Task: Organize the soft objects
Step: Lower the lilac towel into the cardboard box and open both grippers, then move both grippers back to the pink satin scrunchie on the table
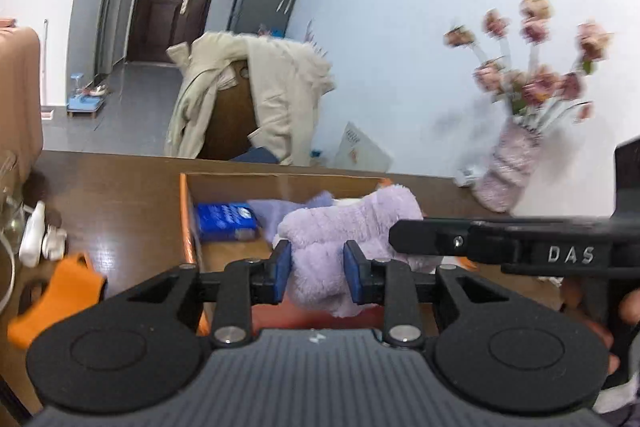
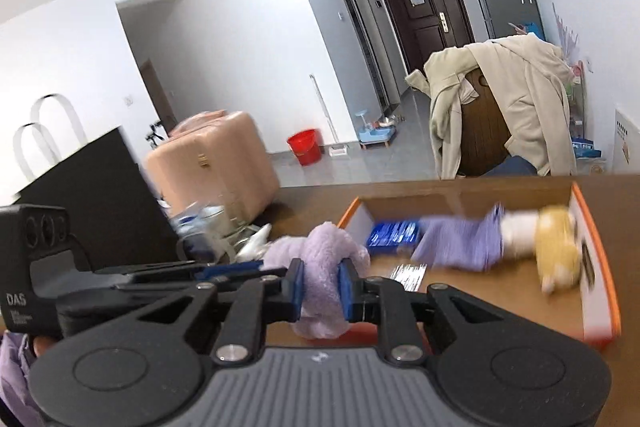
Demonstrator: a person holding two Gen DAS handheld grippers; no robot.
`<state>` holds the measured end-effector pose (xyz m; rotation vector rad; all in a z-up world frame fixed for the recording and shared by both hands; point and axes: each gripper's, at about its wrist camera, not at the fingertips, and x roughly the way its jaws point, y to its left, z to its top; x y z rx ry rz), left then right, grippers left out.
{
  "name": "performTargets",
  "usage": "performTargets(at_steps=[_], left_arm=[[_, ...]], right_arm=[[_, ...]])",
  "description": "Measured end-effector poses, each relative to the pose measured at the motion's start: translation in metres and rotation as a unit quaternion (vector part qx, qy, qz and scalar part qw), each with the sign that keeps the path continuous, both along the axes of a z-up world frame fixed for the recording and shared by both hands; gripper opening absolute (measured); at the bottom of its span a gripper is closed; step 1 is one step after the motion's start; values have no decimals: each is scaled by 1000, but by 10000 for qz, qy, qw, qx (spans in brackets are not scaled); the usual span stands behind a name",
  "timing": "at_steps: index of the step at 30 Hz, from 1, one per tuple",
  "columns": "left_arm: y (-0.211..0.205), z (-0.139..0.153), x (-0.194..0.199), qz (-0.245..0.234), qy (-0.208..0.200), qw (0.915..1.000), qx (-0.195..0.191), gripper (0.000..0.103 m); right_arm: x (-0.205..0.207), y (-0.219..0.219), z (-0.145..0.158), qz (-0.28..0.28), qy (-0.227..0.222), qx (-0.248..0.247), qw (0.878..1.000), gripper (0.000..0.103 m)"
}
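Both grippers are clamped on one fluffy lilac towel (image 1: 340, 239), the left gripper (image 1: 317, 269) and right gripper (image 2: 320, 287) side by side, with the towel bunched between them above the table edge (image 1: 120, 163), and the open cardboard box (image 2: 596, 227) lying just ahead.

Left claw (image 1: 316, 277) and right claw (image 2: 320, 291): matte black plastic linkage arms w/ triangular cut-outs, silver pivot screws, blue pads (image 1: 283, 273) on fingertip inner faces. Each body is grey, ribbed lengthwise, w/ a small white logo at the front edge, flanked by two round black discs. Raised "DAS" lettering marks the black housing of each unit as seen from the other's cam. Person's sleeve (image 2: 16, 363), lower left in right-wrist view, is lilac.
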<state>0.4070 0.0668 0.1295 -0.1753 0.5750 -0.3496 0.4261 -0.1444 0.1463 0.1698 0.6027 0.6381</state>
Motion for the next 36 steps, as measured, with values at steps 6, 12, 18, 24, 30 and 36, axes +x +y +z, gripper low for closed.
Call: performTargets(at_steps=[6,12,18,24,30,36], left_arm=[[2,-36,94,399,590,9965,439,29],[3,-70,135,529,841,9907,930,29],[-1,-66,120,312,481,9928,1055,47],[6,-34,99,473,274,9932,1023,59],[12,13,51,643,-100,9918,1100,71],[8,44,-14,757,-373,9894,1182,75]], right_arm=[[123,25,-41,-109,965,-62,9953,18],[186,39,-106,-263,1804,52,9832,18],[190,41,-126,-541,2002,-265,9779,31],[172,31,-85,-622,1569,-356,9850,52],[129,-5,-17,-604,946,-288,9933,57],[54,-47,35,-540,204,-474,9972,68]])
